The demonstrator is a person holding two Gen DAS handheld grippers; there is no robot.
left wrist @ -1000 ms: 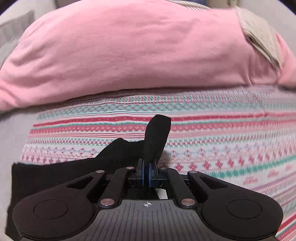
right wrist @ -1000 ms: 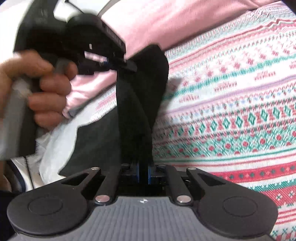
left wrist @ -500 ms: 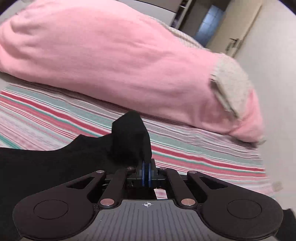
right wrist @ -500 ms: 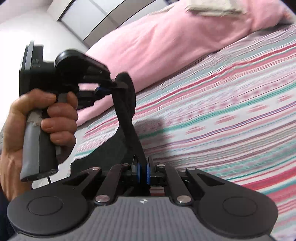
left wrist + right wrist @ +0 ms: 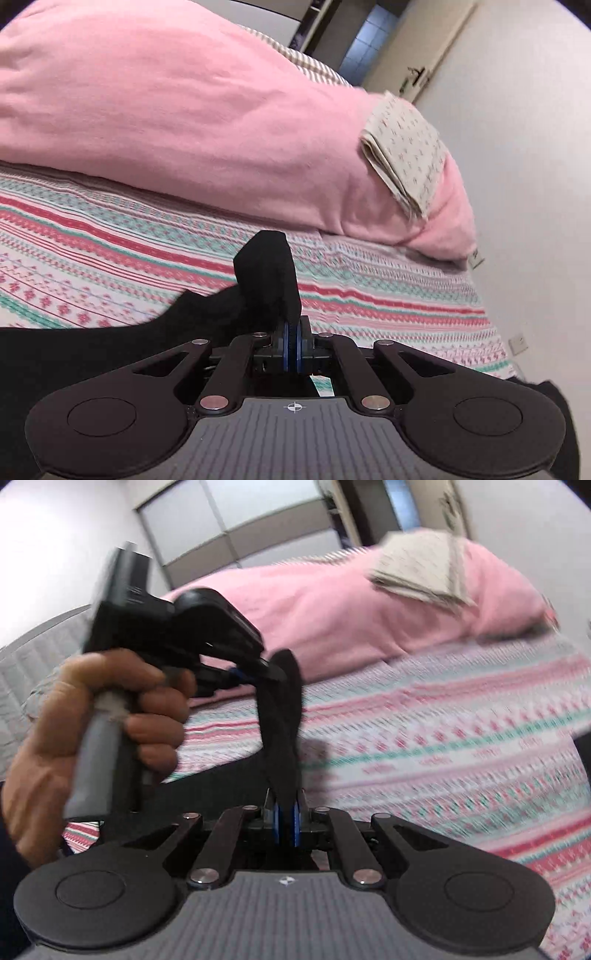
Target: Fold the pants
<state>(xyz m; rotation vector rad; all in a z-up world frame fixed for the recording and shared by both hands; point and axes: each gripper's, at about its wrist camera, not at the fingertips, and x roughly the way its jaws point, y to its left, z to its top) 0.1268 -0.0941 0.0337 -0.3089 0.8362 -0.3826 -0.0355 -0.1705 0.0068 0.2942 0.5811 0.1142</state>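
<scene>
The black fabric pants point(image 5: 266, 288) are clamped by both the left tongs point(image 5: 293, 341) and the right tongs point(image 5: 286, 818), raised above the striped patterned bedspread point(image 5: 369, 280).

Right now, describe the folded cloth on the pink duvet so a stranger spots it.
Find the bed's patterned sheet, then the big pink duvet behind it. On its right end lies the folded cloth: cream with tiny specks, the only pale, flat, layered thing there.

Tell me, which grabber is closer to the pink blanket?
Left. The left gripper holds the black pants close before the pink blanket; the right gripper holds them farther back.
</scene>
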